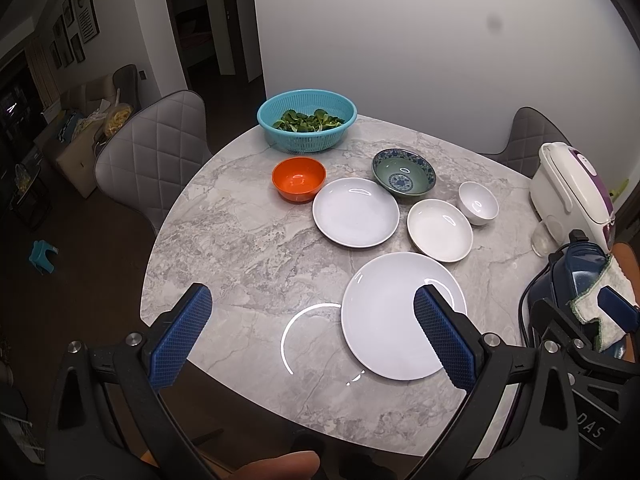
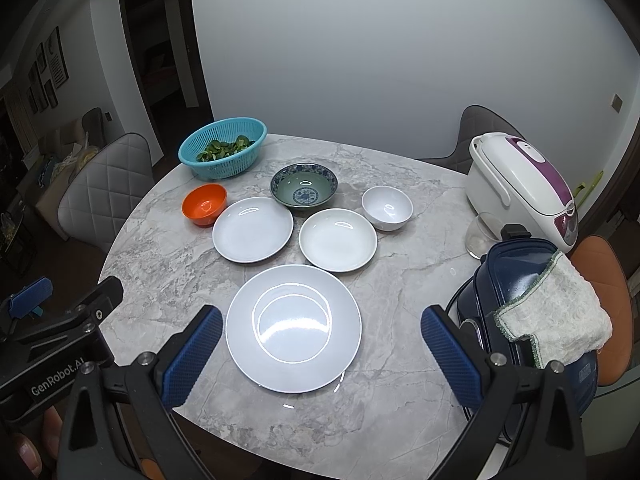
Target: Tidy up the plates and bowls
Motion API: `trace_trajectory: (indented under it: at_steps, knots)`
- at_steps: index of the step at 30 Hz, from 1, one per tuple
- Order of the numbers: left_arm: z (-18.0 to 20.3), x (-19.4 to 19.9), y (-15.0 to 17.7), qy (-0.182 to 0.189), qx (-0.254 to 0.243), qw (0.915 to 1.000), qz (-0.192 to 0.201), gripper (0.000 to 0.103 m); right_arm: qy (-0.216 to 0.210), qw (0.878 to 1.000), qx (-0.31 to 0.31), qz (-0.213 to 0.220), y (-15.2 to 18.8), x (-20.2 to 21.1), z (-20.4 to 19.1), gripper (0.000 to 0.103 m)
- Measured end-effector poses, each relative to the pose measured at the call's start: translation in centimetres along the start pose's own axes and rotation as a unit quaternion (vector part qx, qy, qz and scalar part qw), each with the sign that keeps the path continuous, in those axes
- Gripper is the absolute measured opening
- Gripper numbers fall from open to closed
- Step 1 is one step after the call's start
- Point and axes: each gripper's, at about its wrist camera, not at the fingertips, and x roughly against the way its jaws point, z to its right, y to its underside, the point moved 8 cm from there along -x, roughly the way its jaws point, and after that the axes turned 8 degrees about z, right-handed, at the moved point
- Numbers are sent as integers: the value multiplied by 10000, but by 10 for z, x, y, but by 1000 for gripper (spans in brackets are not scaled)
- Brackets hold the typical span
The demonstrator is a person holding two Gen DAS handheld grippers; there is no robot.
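Nearest you: left gripper (image 1: 312, 336) and right gripper (image 2: 322, 354), both with jaws spread wide and empty, hovering over the near edge of the marble tabletop (image 2: 160, 248).

Next: large white plate (image 2: 293, 328), lying flat straight ahead of your right gripper, centred between its jaws; from the left gripper it sits off to the right. Your right hand looks the better placed.

Middle: medium white plate (image 2: 252, 229) and shallow white dish (image 2: 338, 239), side by side, apart.

Far: orange bowl (image 2: 204, 204), patterned blue bowl (image 2: 304, 185), small white bowl (image 2: 387, 207).
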Motion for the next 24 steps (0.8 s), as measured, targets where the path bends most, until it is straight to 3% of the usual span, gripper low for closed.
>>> trace_trajectory:
  at_steps: [24]
  knots:
    - [0,0,1,-3,-1,10000,-9,102,-3,10000,0,-8,2,-5,-1,102]
